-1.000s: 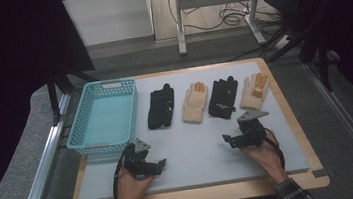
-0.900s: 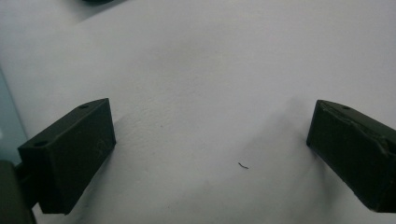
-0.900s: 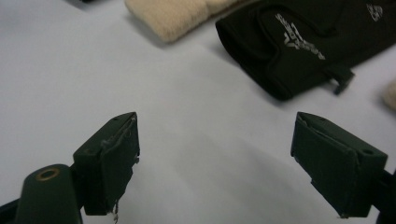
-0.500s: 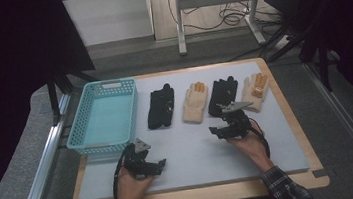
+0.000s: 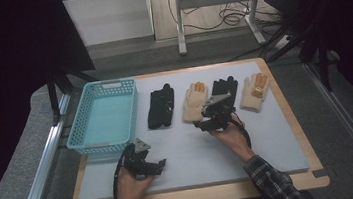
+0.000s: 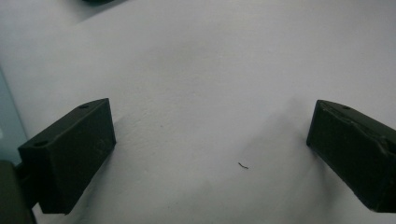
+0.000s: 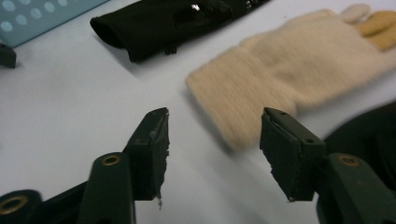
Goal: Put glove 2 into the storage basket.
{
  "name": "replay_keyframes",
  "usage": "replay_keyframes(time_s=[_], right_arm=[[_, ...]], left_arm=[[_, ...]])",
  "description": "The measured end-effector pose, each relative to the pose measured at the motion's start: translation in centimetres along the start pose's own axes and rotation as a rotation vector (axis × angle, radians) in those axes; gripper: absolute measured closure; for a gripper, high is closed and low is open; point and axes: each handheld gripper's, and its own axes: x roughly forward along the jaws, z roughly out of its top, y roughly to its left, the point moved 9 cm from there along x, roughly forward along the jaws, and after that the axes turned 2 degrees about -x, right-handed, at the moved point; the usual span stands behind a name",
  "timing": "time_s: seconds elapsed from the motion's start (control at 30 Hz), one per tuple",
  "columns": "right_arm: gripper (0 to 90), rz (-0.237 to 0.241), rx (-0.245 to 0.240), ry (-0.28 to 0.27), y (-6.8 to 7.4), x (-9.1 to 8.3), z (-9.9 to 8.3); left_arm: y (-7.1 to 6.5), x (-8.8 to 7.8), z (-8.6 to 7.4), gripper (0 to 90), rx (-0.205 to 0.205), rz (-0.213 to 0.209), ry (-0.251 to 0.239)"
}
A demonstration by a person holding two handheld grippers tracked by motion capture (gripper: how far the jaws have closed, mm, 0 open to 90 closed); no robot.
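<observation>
Four gloves lie in a row at the back of the white mat (image 5: 190, 153): a black glove (image 5: 161, 105), a cream glove (image 5: 195, 100) with orange fingertips, a second black glove (image 5: 225, 88) and a second cream glove (image 5: 255, 91). My right gripper (image 5: 201, 122) hovers just short of the first cream glove's cuff (image 7: 243, 88). Its jaws have just been closing and stand partly open (image 7: 215, 140) with nothing between them. My left gripper (image 5: 158, 166) rests near the front left of the mat, jaws wide open (image 6: 210, 154) over bare mat.
A light blue plastic basket (image 5: 103, 118) stands at the back left of the mat, beside the first black glove (image 7: 173, 18). The wooden table edge (image 5: 201, 197) runs along the front. The second black glove (image 7: 369, 130) lies right beside my right gripper.
My right gripper has moved left and a little forward, from in front of the right-hand gloves to the first cream glove's cuff, and its jaws have narrowed. The left gripper has stayed put.
</observation>
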Motion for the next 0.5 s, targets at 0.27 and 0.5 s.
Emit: replay_keyframes(time_s=[0.27,0.5], right_arm=[[52.2,0.025,0.031,-0.002,0.5,2.5,2.6],[53.1,0.02,0.033,-0.007,0.8,4.8,5.1]], left_arm=[[0.0,0.0,0.0,1.3,0.002,0.0,0.001],[0.0,0.0,0.0,1.3,0.0,-0.001,-0.002]])
